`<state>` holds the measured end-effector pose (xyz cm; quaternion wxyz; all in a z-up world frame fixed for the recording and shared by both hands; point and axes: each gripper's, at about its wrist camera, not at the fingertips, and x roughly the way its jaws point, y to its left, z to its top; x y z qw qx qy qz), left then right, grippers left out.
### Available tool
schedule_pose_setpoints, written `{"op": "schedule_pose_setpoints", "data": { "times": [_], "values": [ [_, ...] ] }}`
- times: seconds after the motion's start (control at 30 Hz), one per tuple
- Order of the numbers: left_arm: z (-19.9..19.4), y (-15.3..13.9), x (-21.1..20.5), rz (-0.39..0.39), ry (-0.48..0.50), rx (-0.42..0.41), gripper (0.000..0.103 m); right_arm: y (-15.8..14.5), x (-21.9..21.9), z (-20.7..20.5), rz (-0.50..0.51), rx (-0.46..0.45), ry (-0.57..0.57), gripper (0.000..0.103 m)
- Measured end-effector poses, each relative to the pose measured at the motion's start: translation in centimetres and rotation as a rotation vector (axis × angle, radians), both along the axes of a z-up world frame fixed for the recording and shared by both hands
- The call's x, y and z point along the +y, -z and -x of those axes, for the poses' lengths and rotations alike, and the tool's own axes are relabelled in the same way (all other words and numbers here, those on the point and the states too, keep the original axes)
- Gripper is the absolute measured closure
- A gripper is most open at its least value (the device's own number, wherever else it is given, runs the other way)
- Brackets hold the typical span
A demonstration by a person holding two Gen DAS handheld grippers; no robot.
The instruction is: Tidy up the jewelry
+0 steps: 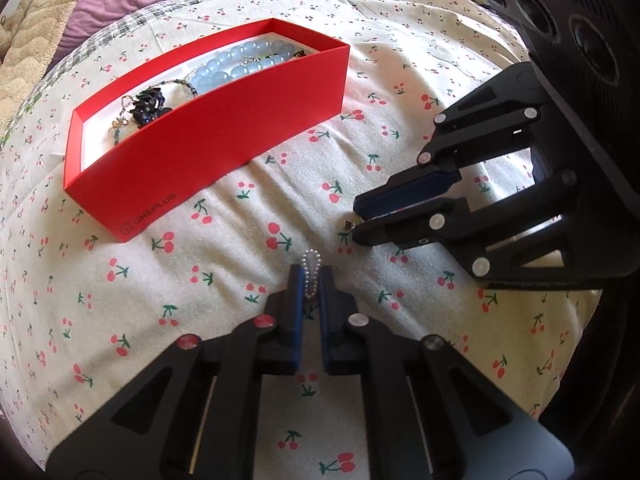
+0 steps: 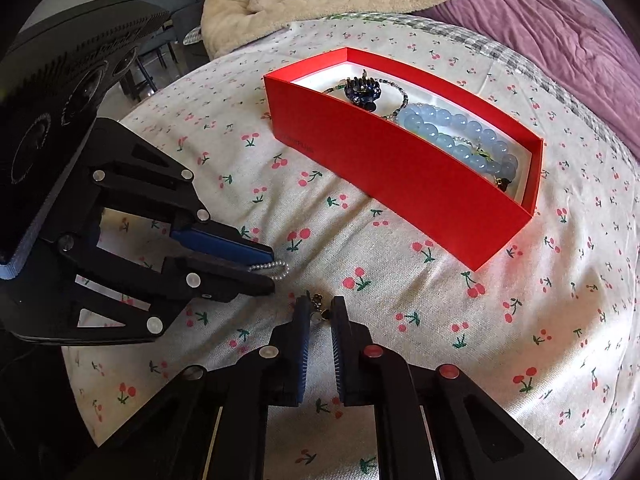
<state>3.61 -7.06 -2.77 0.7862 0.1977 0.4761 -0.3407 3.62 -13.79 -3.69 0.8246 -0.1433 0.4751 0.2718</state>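
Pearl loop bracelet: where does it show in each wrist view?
Left wrist view: the pearl loop bracelet sits low centre, between the left hand-held gripper's fingers.
Right wrist view: the bracelet is left of centre, at that gripper's fingertips.
Shared landmark: the red box.

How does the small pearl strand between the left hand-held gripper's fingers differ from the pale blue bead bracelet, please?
The pearl strand has tiny white beads; the blue bead bracelet has far larger, translucent pale blue ones. The pearl strand sits outside the red box, between the fingers of the left hand-held gripper above the cherry-print cloth; the blue bead bracelet lies inside the box among other jewelry. Both are looped strings of round beads.
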Motion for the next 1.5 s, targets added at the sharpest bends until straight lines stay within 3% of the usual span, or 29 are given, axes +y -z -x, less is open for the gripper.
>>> {"op": "schedule_pose_setpoints", "data": {
  "times": [0.53,1.03,1.5],
  "values": [
    [-0.1,-2.9,2.2,0.067,-0.105,-0.021,0.100,-3.7,-2.7,1.1,-0.066,-0.069,0.051,0.093],
    [-4.3,-7.4,3.5,0.153,-0.240,-0.058,0.100,-8.5,-3.7,-1.9,-0.128,-0.142,0.162,0.093],
    [-8.5,-6.6,1.1,0.199,-0.291,-0.005,0.100,-9.0,-4.0,-6.8,-0.195,-0.093,0.296,0.093]
  ]
}}
